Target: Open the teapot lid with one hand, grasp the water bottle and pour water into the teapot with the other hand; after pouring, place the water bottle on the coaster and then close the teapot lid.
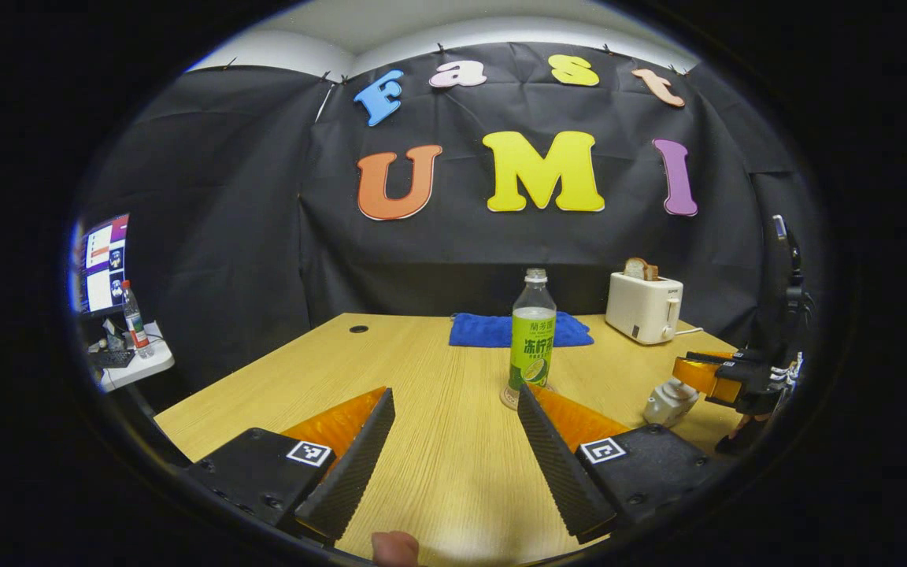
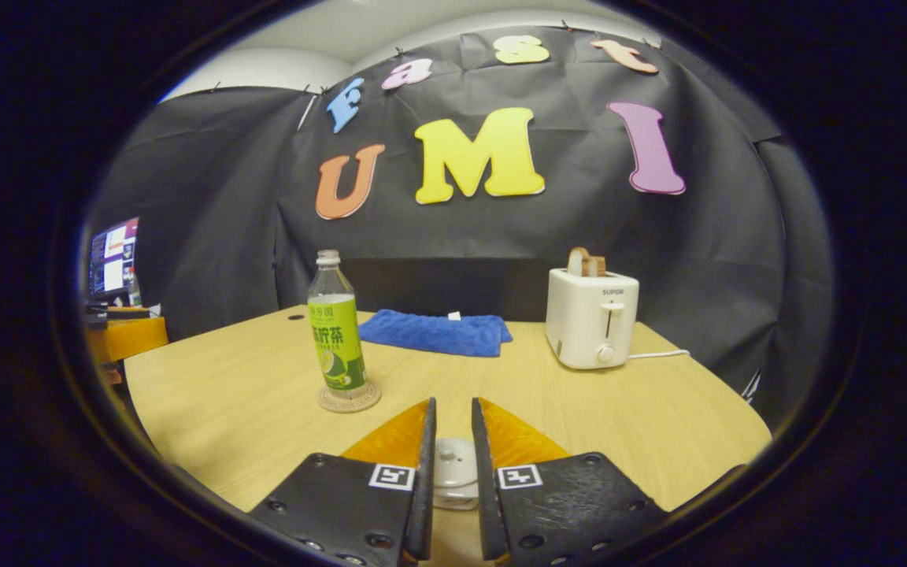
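A clear water bottle with a green label stands upright on a round coaster in the middle of the wooden table. My left gripper is open just in front of it, its right finger close beside the coaster, with nothing between its fingers. In the left gripper view the white teapot sits at the right, with my right gripper over its top. In the right gripper view, my right gripper is shut on the white teapot lid, its fingers narrowly apart around the knob. The bottle and coaster lie ahead to the left.
A white toaster holding bread stands at the back right, its cord trailing to the right. A folded blue towel lies at the back centre. Off the table to the left are a screen and a small white stand carrying another bottle.
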